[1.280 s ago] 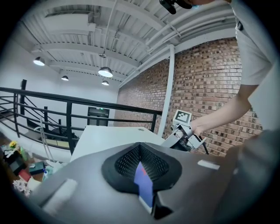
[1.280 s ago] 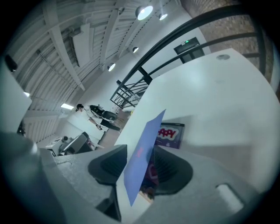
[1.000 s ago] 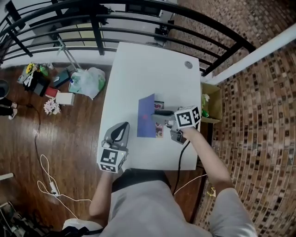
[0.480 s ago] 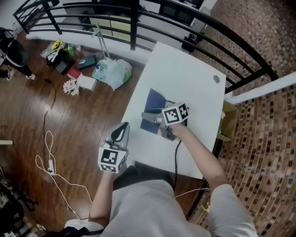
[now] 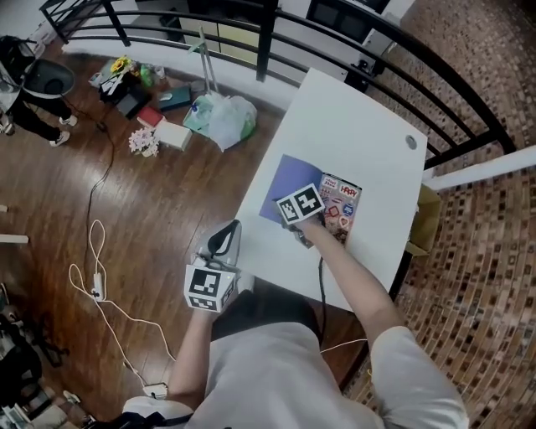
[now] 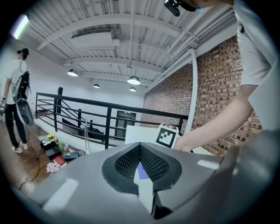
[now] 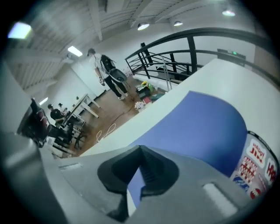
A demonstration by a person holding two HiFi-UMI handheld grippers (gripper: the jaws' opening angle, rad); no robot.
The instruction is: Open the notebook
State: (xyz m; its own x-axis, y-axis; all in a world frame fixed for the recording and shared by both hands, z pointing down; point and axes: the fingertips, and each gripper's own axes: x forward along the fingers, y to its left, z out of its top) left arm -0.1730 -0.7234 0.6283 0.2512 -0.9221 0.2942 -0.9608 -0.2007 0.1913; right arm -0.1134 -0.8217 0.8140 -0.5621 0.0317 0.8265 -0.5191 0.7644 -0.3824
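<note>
The notebook lies open on the white table (image 5: pixel 352 109). Its blue cover (image 5: pixel 287 184) is folded flat to the left, and a page with colourful stickers (image 5: pixel 343 205) shows on the right. My right gripper (image 5: pixel 293 211) points steeply down onto the cover near the spine, jaws shut. In the right gripper view the shut jaws (image 7: pixel 140 151) sit just above the blue cover (image 7: pixel 197 127), with the sticker page (image 7: pixel 256 166) at the right. My left gripper (image 5: pixel 226 235) hangs shut off the table's near-left edge, touching nothing. Its jaws (image 6: pixel 140 146) point towards the right gripper's marker cube (image 6: pixel 167 135).
A black railing (image 5: pixel 251 17) runs behind the table. Bags, flowers and boxes (image 5: pixel 180 113) lie on the wooden floor at the left, with a white cable (image 5: pixel 96 276). A cardboard box (image 5: pixel 423 222) stands at the table's right side. A person (image 5: pixel 25 92) stands at the far left.
The blue cover stood upright a second ago and now lies flat on the left, baring the sticker page. My right gripper swung left and down over it. The left gripper shifted slightly.
</note>
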